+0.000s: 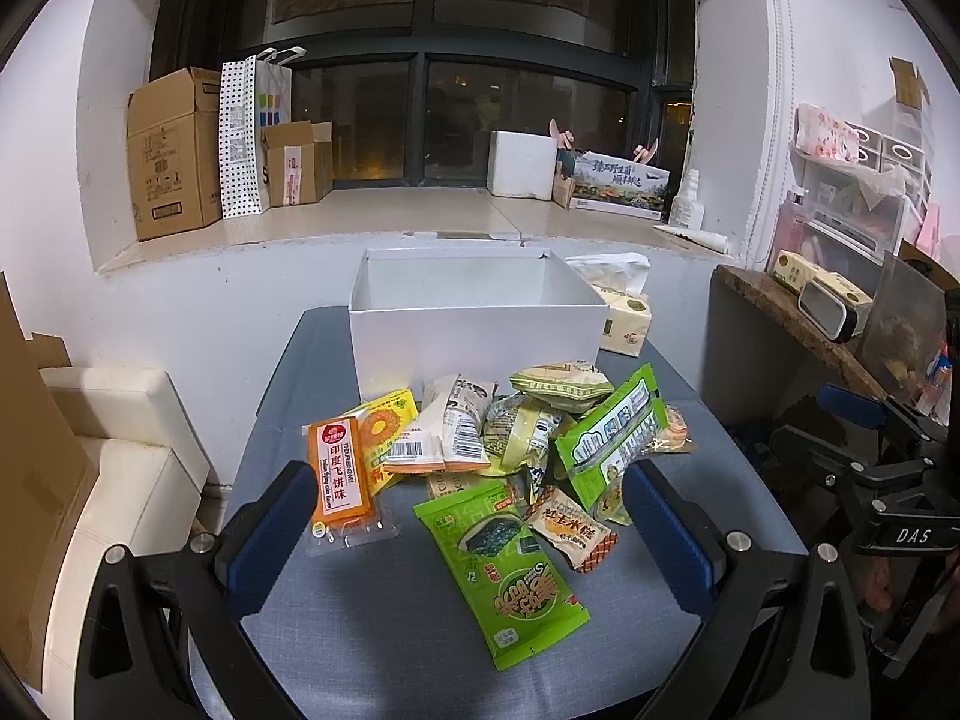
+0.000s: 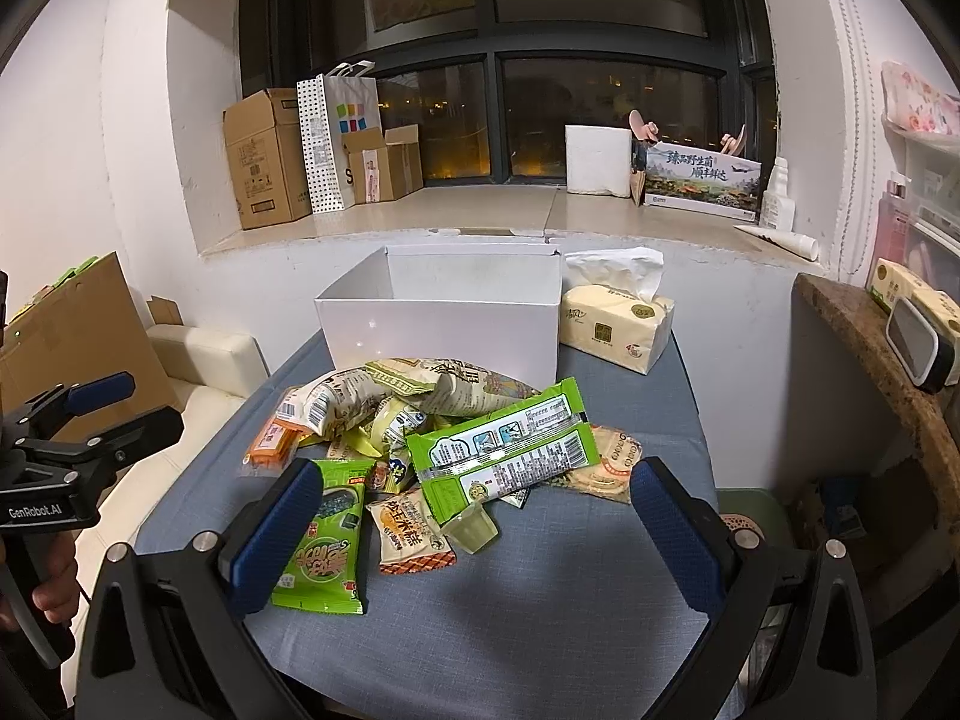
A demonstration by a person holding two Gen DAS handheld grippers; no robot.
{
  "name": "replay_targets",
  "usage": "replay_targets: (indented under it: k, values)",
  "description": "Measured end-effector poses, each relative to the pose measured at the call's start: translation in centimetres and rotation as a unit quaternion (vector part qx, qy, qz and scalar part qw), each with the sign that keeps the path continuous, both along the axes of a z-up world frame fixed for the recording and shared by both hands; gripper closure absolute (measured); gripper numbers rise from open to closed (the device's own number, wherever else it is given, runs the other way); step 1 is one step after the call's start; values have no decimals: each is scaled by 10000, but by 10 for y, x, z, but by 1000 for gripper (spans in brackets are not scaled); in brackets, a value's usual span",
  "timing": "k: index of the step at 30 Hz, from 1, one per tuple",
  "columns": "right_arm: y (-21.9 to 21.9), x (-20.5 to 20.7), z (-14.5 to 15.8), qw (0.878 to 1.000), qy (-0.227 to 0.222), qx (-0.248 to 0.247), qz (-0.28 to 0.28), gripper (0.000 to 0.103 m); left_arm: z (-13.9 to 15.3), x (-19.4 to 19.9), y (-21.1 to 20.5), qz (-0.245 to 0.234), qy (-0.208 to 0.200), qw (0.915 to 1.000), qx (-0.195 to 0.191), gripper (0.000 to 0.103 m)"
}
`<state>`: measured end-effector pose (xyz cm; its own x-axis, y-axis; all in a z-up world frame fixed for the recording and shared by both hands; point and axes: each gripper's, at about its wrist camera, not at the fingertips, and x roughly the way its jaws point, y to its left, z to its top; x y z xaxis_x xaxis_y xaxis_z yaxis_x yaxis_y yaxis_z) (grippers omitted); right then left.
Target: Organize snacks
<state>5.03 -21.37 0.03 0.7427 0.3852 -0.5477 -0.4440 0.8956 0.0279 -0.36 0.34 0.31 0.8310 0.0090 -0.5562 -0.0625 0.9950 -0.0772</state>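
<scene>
At 9 o'clock of the snack pile lies the orange flatbread packet (image 1: 342, 476), flat on the blue-grey tabletop (image 1: 384, 612), and the left finger pad of the left gripper (image 1: 470, 516) stands just beside its lower corner; I cannot tell if they touch. This gripper is spread wide and holds nothing, its fingers framing the near side of the pile. In the middle, at 6 o'clock of the pile, the green seaweed packet (image 1: 501, 564) lies flat, with a small rice cake packet (image 1: 570, 528) just to its right. At 12 o'clock, behind the pile, the white box (image 1: 474, 330) stands with its top open, and a yellow tissue pack (image 1: 624, 318) is just beside it at 3 o'clock. In the right wrist view, the right gripper (image 2: 474, 522) is also spread wide and holds nothing; a long green packet (image 2: 510, 450) and a small jelly cup (image 2: 471, 531) lie between its fingers, apart from both pads.
</scene>
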Motion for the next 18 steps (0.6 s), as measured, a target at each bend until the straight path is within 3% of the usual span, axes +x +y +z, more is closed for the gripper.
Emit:
replay_targets:
  k: [18]
  values:
    - [1,-1,2,10000,8,-7,91,0,0,0,0,-2,4,10000,-4,0]
